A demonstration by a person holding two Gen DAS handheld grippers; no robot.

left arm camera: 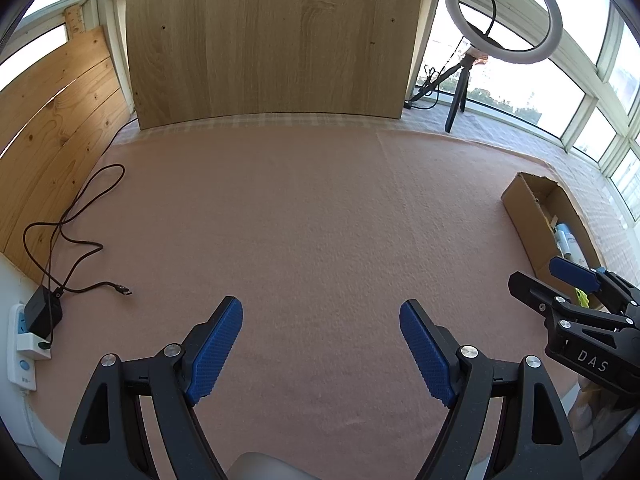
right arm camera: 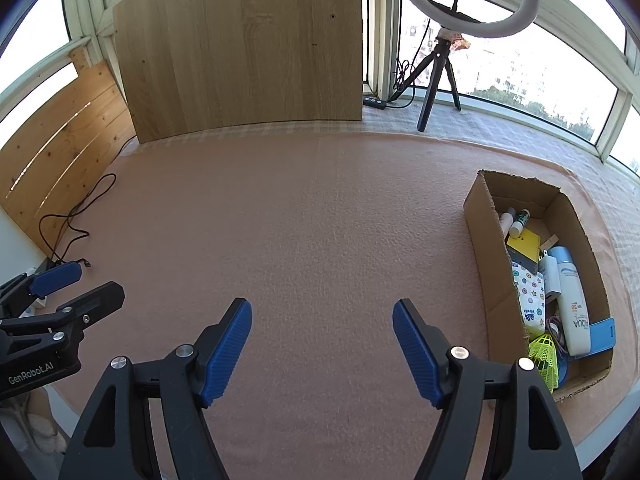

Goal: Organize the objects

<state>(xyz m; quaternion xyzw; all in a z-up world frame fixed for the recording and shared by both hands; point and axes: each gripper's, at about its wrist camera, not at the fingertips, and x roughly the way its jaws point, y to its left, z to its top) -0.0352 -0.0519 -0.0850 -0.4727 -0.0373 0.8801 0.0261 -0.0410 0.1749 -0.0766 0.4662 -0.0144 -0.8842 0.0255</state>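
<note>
A cardboard box (right arm camera: 484, 224) sits at the right on the pink cloth; it also shows in the left wrist view (left arm camera: 520, 204). It holds several items: a white sunscreen bottle (right arm camera: 572, 300), a yellow-green shuttlecock (right arm camera: 544, 356), a patterned tissue pack (right arm camera: 532, 300), a yellow card (right arm camera: 524, 244) and a blue item (right arm camera: 602, 334). My left gripper (left arm camera: 321, 344) is open and empty above the cloth. My right gripper (right arm camera: 322, 346) is open and empty, left of the box. Each gripper shows in the other's view, the right one (left arm camera: 560, 280) and the left one (right arm camera: 64, 284).
A black charger (left arm camera: 42, 312) with a looped cable (left arm camera: 80, 216) sits on a white power strip (left arm camera: 24, 344) at the left edge. A wooden board (left arm camera: 272, 40) stands at the back. A ring light on a tripod (left arm camera: 504, 12) stands back right by the windows.
</note>
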